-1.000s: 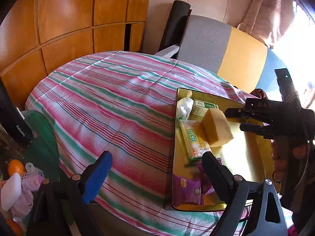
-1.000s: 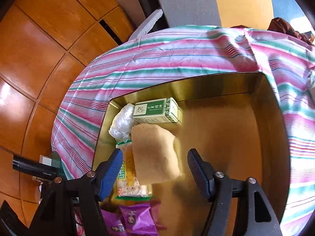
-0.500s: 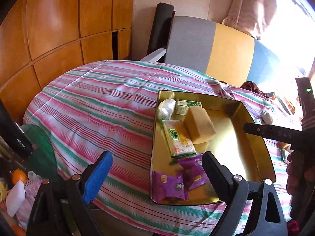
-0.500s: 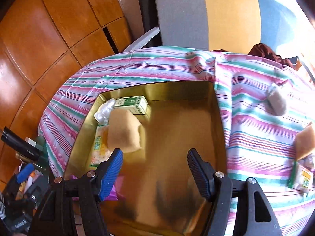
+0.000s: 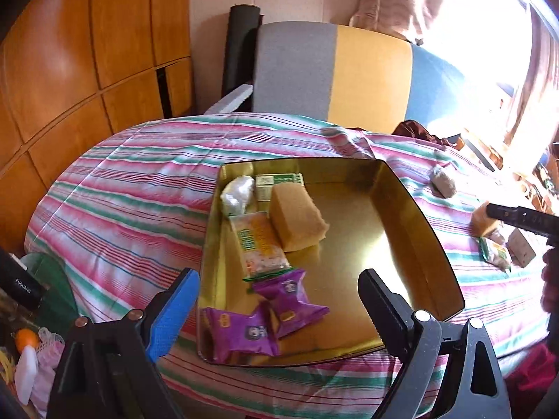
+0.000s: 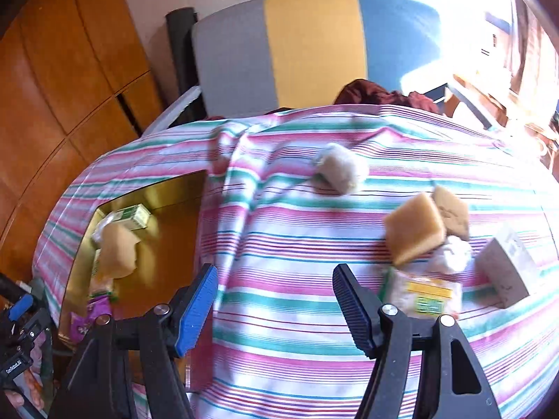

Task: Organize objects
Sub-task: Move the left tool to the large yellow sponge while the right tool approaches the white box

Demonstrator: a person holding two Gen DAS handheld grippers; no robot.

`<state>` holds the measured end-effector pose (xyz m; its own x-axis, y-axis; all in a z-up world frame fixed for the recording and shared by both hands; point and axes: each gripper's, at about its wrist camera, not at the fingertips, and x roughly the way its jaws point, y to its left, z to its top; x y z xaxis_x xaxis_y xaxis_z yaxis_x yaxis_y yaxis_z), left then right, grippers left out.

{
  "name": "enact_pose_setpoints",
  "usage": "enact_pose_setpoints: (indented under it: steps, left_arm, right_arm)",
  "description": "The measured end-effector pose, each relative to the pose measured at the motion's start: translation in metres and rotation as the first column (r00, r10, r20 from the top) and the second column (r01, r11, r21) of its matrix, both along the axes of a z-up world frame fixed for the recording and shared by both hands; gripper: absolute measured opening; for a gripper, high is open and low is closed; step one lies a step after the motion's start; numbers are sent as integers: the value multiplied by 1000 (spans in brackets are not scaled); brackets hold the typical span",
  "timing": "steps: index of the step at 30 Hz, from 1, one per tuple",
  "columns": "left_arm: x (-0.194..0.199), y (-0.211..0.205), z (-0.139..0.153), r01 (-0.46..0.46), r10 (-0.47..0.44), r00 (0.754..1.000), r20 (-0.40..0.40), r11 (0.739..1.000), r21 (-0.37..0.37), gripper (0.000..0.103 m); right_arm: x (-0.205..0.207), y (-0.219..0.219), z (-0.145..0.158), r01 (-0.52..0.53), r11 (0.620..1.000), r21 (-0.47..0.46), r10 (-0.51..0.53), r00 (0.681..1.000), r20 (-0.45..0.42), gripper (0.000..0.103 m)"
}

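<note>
My left gripper and right gripper gape empty; yellow sponge lies in gold tray.

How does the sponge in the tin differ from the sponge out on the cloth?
The tin sponge lies inside the gold tray beside a cracker packet; the cloth sponge sits on the striped tablecloth, propped tilted against other loose items. Both are yellow foam blocks.
</note>
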<state>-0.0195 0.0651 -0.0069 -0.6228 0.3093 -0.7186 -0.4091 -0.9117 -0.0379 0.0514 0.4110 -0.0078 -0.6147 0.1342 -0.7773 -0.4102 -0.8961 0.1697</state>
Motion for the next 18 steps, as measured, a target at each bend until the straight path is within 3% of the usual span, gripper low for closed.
enact_pose_setpoints:
  steps: [5, 9, 12, 16, 18]
  left_arm:
    - [3, 23, -4, 72, -71, 997, 27, 997, -15, 93]
    - [11, 45, 0, 141, -140, 990, 21, 990, -21, 93]
    - [16, 67, 5, 192, -192, 981, 9, 981, -31, 93]
    - [21, 105, 13, 268, -268, 963, 5, 963, -36, 93]
    - [23, 126, 16, 308, -308, 951, 15, 951, -22, 93]
  right_arm:
    - [42, 70, -1, 175, 984, 13, -175, 985, 1, 69]
    - [81, 124, -3, 338, 941, 1, -338, 941, -24, 69]
    - [113, 160, -12, 467, 884, -33, -468, 882, -46, 69]
    - [154, 195, -33, 625, 767, -147, -635, 771, -41, 69]
    - [168, 206, -39, 663, 720, -205, -680, 733, -21, 69]
